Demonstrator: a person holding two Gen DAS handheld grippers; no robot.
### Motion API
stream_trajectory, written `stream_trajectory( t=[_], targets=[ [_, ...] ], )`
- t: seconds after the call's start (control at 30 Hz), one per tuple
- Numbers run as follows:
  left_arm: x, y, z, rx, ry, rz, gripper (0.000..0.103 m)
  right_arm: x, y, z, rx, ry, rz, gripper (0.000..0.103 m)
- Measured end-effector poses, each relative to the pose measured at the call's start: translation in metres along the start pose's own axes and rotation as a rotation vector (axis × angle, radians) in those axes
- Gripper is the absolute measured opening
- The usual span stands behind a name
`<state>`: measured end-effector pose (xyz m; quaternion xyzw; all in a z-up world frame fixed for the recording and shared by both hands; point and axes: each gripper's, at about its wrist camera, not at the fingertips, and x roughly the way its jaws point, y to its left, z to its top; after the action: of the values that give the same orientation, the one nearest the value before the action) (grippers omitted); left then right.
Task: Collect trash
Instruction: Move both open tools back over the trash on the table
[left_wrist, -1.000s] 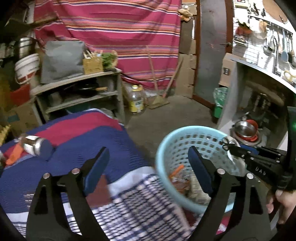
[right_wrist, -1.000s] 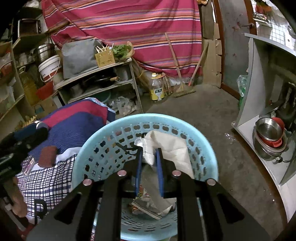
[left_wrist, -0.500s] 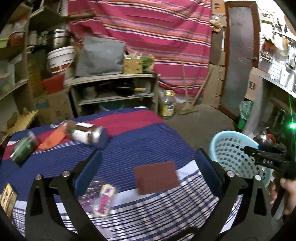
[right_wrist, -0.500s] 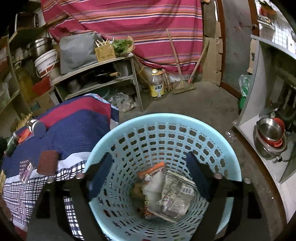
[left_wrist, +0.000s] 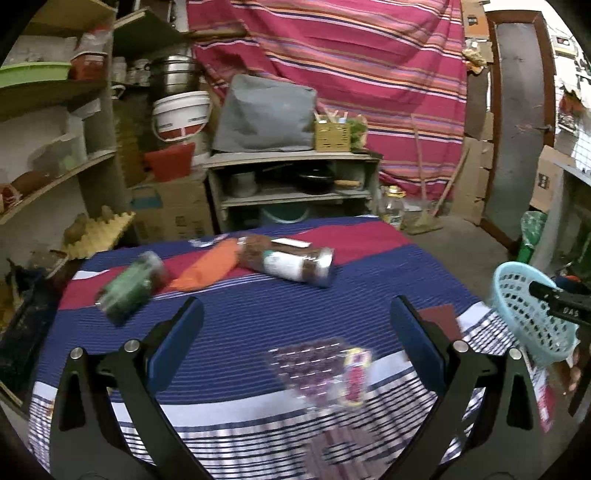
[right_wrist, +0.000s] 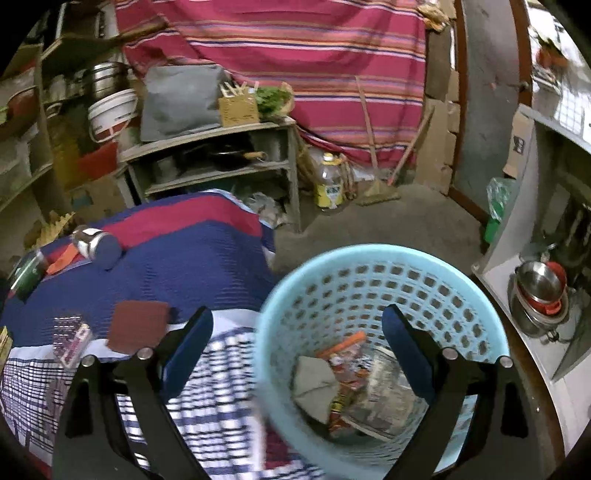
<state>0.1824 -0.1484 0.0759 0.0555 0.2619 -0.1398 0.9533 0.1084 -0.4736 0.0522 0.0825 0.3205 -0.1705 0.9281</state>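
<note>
**Both grippers empty; trash lies on the table and in the basket**

The left gripper (left_wrist: 295, 332) hangs over the striped cloth (left_wrist: 258, 317) with its jaws spread wide and nothing between them. Just below it lies a clear wrapper (left_wrist: 325, 373), flat, its long axis running away from the camera toward the right. Farther back a jar (left_wrist: 295, 264) lies on its side, long axis across the table, lid end to the right; an orange packet (left_wrist: 210, 269) touches its left end, and a green can (left_wrist: 129, 288) lies tilted beside that. A brown pad (left_wrist: 439, 319) sits near the right finger.

The right gripper (right_wrist: 297, 332) is above the rim of the blue basket (right_wrist: 369, 258), jaws opening, nothing between them. Crumpled wrappers (right_wrist: 351, 384) lie at the basket's bottom.

A second ago the right jaws were nearly closed on a white wrapper over the basket; that piece now lies inside. The left view then faced the basket; it has swung over to the table, and the basket sits at its right edge.
</note>
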Motion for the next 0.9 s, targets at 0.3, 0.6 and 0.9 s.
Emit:
stream_trajectory(
  t=[0.3, 0.6, 0.9],
  targets=[
    [0.009, 0.069, -0.017, -0.064, 0.036, 0.040, 0.097, -0.008, 0.082, -0.013, -0.124, -0.044, 0.021, 0.091],
    [0.046, 0.103, -0.022, -0.091, 0.072, 0.054, 0.097, 0.011, 0.145, -0.024, -0.209, -0.033, 0.050, 0.091],
    [0.115, 0.121, -0.011, -0.119, 0.121, 0.045, 0.090, 0.041, 0.150, -0.020, -0.178, -0.015, 0.023, 0.091]
  ],
)
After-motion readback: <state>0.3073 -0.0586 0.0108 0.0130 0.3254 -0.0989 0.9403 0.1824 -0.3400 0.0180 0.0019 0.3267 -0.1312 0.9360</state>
